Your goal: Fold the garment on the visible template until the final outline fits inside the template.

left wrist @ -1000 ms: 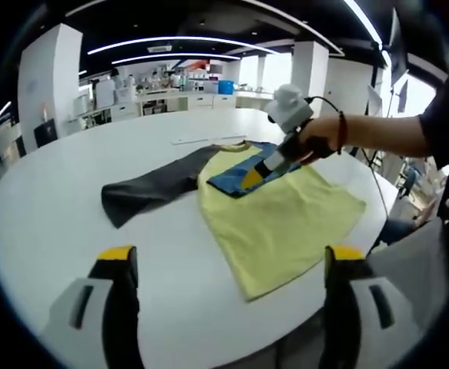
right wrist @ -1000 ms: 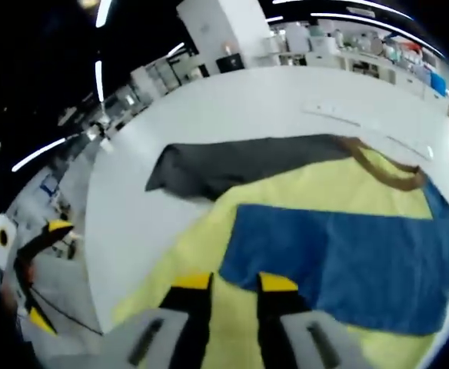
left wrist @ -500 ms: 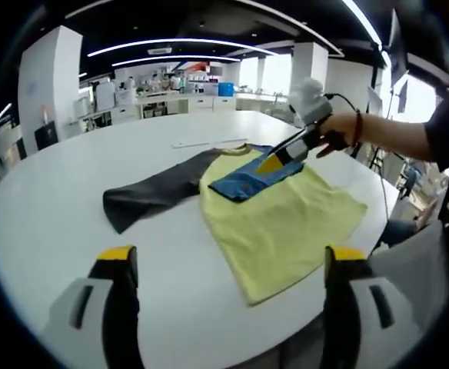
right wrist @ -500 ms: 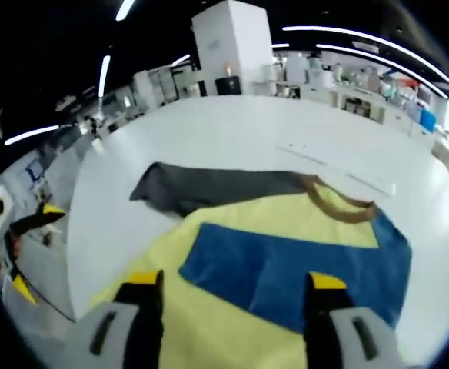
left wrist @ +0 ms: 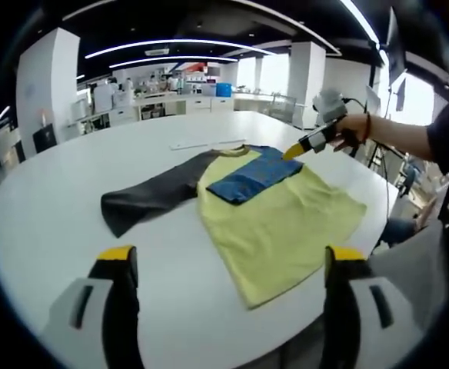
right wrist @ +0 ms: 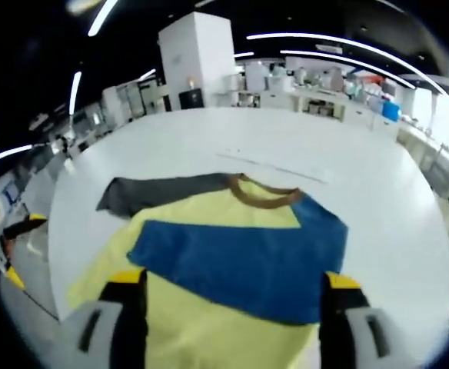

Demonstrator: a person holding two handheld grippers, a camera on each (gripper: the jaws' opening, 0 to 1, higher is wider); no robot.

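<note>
Right claw (left wrist: pixel 292 151) has lifted off the shirt (left wrist: pixel 282 219) (both claws released, empty).

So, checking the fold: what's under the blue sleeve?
The blue sleeve lies folded across the yellow shirt body; whatever the shirt hides underneath it can't be seen.

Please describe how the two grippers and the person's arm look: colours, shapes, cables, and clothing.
Both grippers have grey jaws with yellow tips. The right gripper carries a pale grey body with a thin black cable. The person's hand wears a dark red wristband below a black short sleeve.
</note>
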